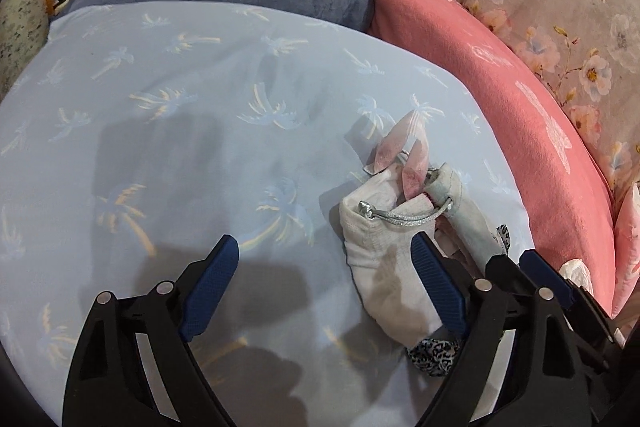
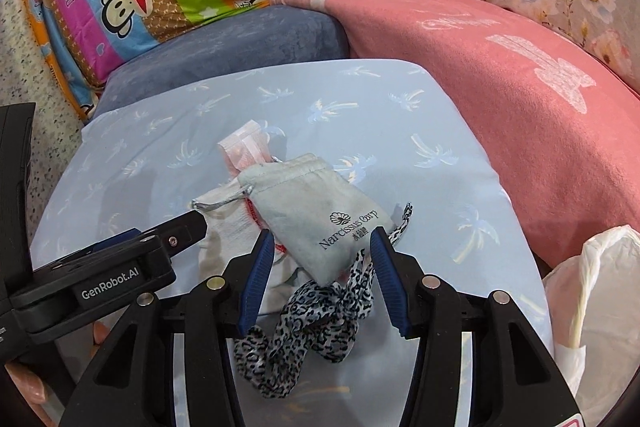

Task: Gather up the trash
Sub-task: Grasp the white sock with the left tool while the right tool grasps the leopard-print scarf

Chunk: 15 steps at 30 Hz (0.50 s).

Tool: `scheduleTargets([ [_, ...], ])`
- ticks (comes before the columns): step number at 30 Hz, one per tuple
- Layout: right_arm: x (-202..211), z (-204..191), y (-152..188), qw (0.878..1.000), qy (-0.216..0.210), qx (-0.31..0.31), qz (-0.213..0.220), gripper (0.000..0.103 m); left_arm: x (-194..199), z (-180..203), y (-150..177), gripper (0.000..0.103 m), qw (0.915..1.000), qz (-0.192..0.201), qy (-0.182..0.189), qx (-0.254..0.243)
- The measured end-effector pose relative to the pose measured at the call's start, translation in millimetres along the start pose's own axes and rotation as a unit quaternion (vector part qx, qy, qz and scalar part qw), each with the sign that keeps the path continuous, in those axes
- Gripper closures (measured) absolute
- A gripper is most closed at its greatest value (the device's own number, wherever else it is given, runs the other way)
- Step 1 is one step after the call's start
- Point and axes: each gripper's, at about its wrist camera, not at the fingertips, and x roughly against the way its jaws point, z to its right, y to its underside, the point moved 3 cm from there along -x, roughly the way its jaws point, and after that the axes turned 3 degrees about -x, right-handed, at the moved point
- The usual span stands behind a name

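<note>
Reading "Narcissus Carp" on grey pouch (image 2: 316,211); "GenRobot.AI" on left hand-held gripper (image 2: 200,223).

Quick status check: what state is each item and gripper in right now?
left gripper: open, empty
right gripper: open, straddling the pouch, pads not pressing
grey drawstring pouch: cinched shut, lying on the pile
white sock: flat, stained
leopard-print ribbon: crumpled
white plastic bag: mouth open

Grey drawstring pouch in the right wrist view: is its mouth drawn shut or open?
Drawn shut. The grey drawstring pouch lies flat, its top edge gathered and puckered, with the silver cord trailing from one corner.
</note>
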Motion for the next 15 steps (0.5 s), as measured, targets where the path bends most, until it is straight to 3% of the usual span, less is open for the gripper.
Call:
scheduleTargets([
  [3, -9, 4, 1, 1.000, 0.000, -0.005, -0.007, 0.058, -1, 4, -2, 0.026, 0.9999, 0.005, 0.002, -0.011],
  [8, -20, 9, 3, 1.000, -0.001, -0.017, -0.021, 0.081, -5, 12, -4, 0.039, 0.9997, 0.003, 0.009, -0.024],
  [11, -21, 10, 5, 1.000, -0.002, -0.020, -0.021, 0.087, -8, 17, -4, 0.051, 0.9995, 0.000, 0.017, -0.028],
  [13, -19, 10, 7, 1.000, -0.003, -0.021, -0.021, 0.093, -10, 20, -4, 0.071, 0.9991, -0.006, 0.029, -0.031],
  [15, -14, 11, 9, 0.999, -0.005, -0.025, -0.019, 0.097, -10, 21, -2, 0.081, 0.9990, -0.010, 0.029, -0.034],
])
